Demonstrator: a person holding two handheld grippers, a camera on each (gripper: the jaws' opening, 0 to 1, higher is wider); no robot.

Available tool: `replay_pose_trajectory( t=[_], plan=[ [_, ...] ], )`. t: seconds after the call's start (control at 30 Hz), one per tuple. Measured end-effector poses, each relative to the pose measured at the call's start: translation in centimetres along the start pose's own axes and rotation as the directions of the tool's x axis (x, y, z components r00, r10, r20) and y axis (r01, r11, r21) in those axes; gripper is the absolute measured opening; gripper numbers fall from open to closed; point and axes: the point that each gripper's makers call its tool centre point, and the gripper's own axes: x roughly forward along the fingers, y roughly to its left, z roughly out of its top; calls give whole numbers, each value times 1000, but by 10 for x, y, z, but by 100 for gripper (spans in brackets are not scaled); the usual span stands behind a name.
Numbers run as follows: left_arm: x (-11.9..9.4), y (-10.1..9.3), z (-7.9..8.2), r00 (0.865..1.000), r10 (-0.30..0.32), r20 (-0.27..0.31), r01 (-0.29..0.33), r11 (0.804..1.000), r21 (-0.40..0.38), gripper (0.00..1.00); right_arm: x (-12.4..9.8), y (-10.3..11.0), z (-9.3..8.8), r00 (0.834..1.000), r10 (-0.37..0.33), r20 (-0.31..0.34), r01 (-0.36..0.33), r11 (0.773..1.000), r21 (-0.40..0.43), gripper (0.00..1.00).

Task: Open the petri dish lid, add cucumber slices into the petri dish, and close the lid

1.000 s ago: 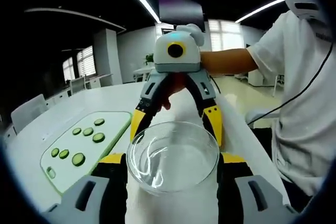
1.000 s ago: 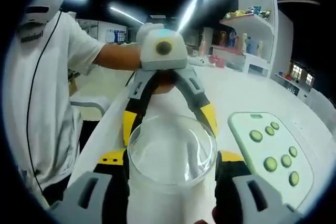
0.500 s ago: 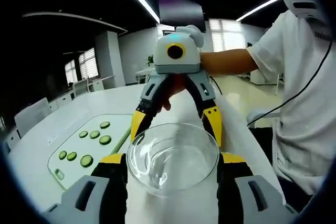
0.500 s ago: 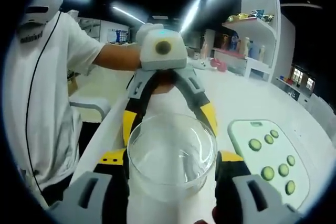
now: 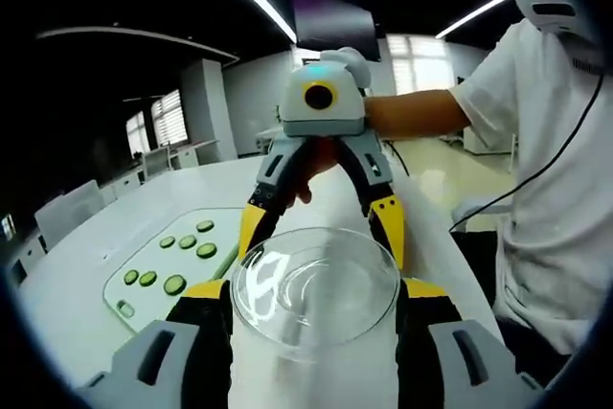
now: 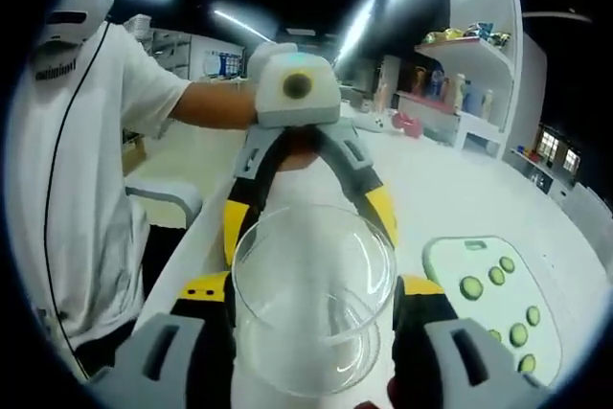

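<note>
A clear glass petri dish (image 5: 316, 306) hangs above the white table (image 5: 86, 308), gripped from two sides. In the left gripper view my left gripper (image 5: 316, 289) is shut on its near sides, and my right gripper (image 5: 321, 227) faces me, shut on its far sides. The right gripper view mirrors this: my right gripper (image 6: 314, 289) holds the petri dish (image 6: 316, 332), and my left gripper (image 6: 306, 208) is opposite. There the glass looks tall, with two rims one above the other. Cucumber slices (image 5: 174, 284) lie on a pale green board (image 5: 153, 261), which is also in the right gripper view (image 6: 498, 318).
A person in a white shirt (image 5: 565, 189) stands at the table's edge, an arm (image 5: 412, 112) reaching to the right gripper. White shelves (image 6: 479, 74) with bottles stand behind the table. Chairs (image 5: 67, 213) line the far side.
Both grippers have kept hold of the dish. The board with slices sits lower and smaller in both views, so the hands have risen. In the right gripper view the glass now looks taller.
</note>
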Motion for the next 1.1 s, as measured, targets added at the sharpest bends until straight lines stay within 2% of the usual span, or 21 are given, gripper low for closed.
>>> replay_pose_trajectory(
  t=[0.77, 1.1],
  plan=[
    [-55, -1, -26, 996, 89, 9, -88, 995, -45, 69, 56, 15, 29, 996, 87, -3, -87, 995, -41, 65],
    [-72, -2, -35, 993, 120, 0, -119, 991, -55, 69, 74, 22, 37, 993, 118, -7, -118, 991, -56, 65]
  ],
)
